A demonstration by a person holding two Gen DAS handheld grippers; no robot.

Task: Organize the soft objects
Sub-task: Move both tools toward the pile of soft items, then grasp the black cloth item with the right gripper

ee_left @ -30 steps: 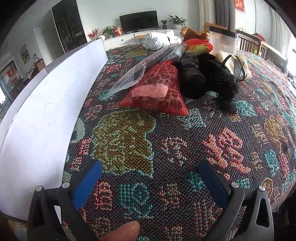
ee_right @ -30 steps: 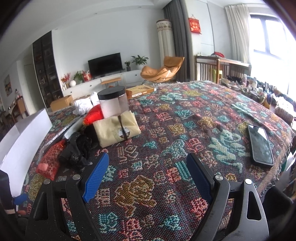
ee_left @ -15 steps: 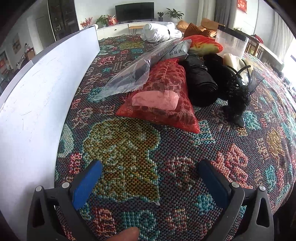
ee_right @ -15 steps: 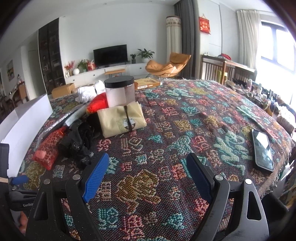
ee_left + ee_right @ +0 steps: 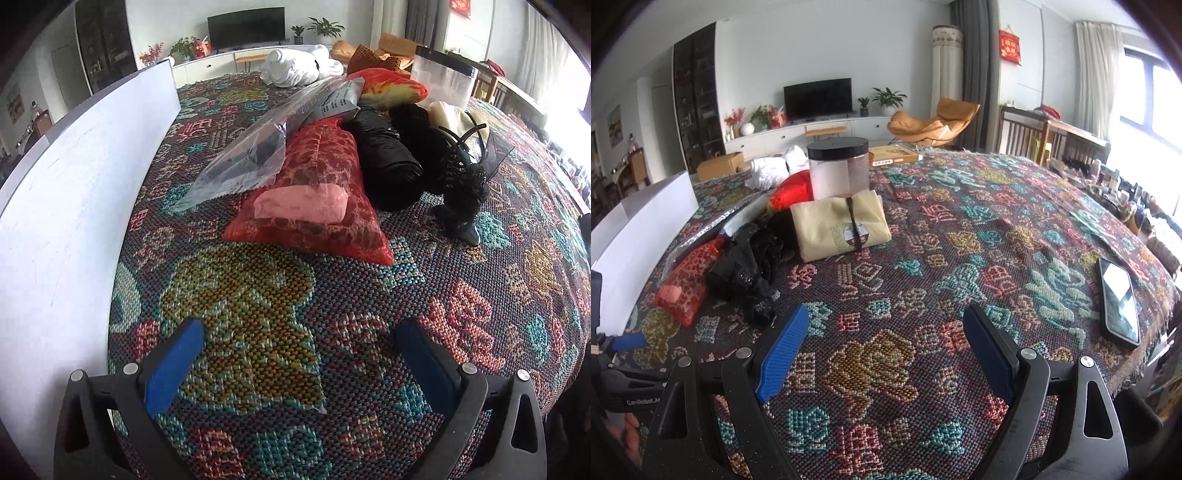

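The left gripper [image 5: 295,354] is held low over the patterned surface [image 5: 461,314], fingers spread and empty. The red mesh pouch [image 5: 314,199] lies straight ahead, long axis running away. The right gripper [image 5: 882,343], likewise spread, is farther off.

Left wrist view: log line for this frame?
left gripper: open, empty | right gripper: open, empty | nearest: red bag ahead of left, untouched | pile unsorted
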